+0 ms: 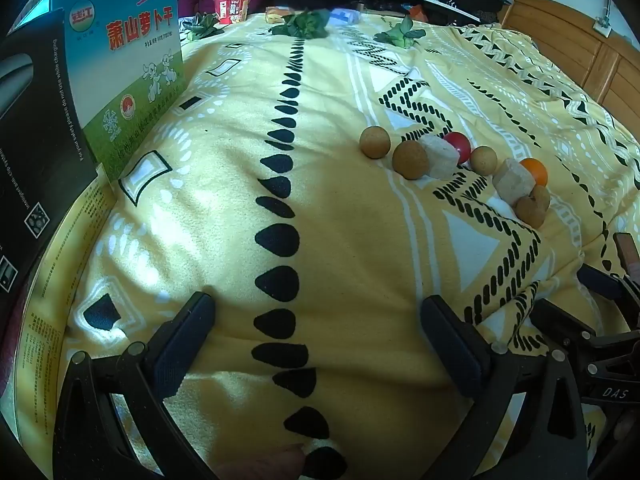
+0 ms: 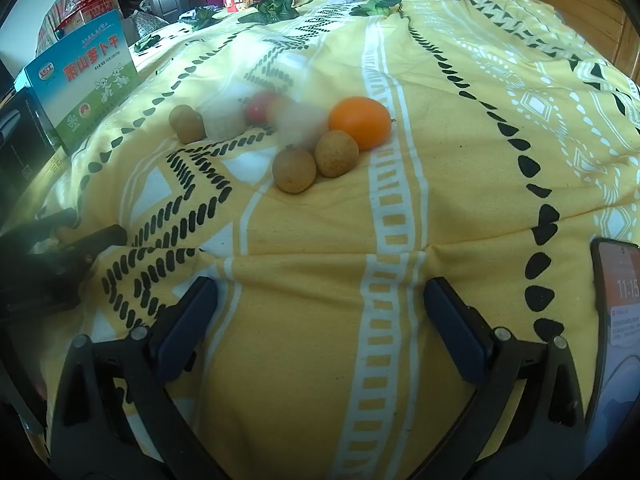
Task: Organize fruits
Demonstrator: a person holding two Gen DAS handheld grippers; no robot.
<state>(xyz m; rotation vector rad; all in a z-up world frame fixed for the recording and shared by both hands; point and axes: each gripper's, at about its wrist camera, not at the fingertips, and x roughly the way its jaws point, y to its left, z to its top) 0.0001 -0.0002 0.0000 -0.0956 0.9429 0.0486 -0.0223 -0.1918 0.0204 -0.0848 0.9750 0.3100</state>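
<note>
Both tools, left tool and right tool, stand wide and empty above the bedspread. The fruits lie clustered ahead; the orange sits nearest the right tool, touching a brown fruit. Approach low and centre the jaws around one fruit alone.

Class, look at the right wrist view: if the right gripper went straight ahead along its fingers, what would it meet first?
Probably the two small brown fruits lying side by side, just left of its line, with the orange behind them. Before that, only the yellow blanket. Depth is uncertain.
</note>
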